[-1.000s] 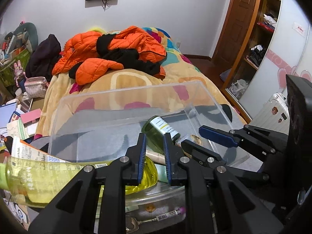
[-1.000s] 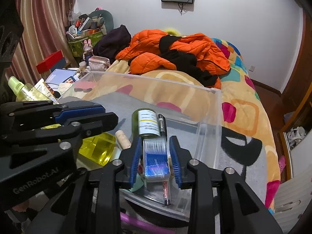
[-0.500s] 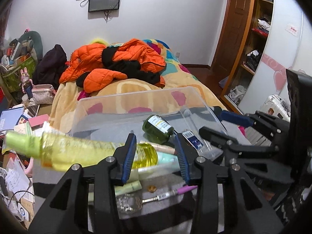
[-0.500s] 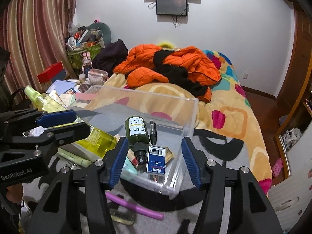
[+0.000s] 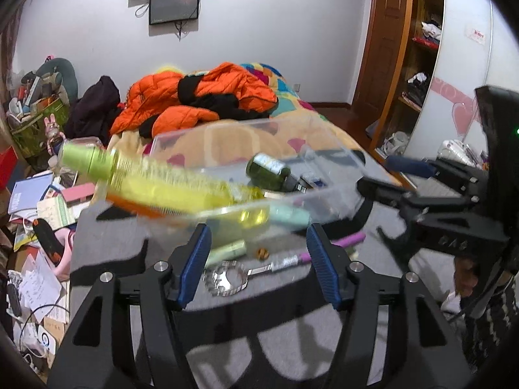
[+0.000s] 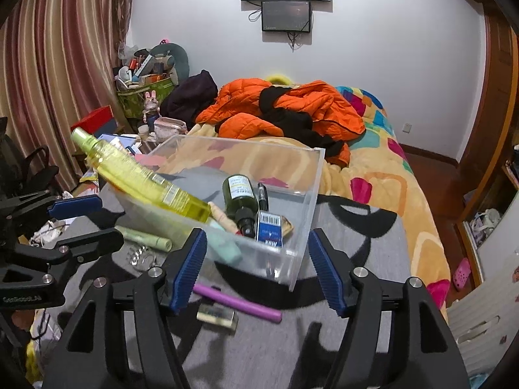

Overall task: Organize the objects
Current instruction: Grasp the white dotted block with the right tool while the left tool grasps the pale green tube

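A clear rigid plastic bin (image 6: 301, 194) is sitting on the grey-and-black surface (image 6: 340, 350) at the near end of the bed, and a tall yellow translucent plastic bottle with a green cap (image 6: 139, 178) is leaning over its left wall, base down inside. A dark green glass bottle (image 6: 238, 199), a blue-and-white barcoded box (image 6: 269, 231) and a black pen (image 6: 262, 193) are lying in the bin too. The left gripper (image 5: 259, 261) and the right gripper (image 6: 254, 269) are both opening with nothing between the pads – neither is holding anything. Still loose on the surface are a purple pen (image 6: 238, 303), a pale green tube (image 6: 144, 238) and a toothed metal piece (image 5: 225, 280). The purple pen is probably light, stiff and prone to rolling, so pinching it across its middle looks safest; the glass bottle is likely heavier and breakable. The yellow bottle is blurring in the left view, and the metal piece is hard to identify – the bin's near contents are partly hiding behind its frosted wall
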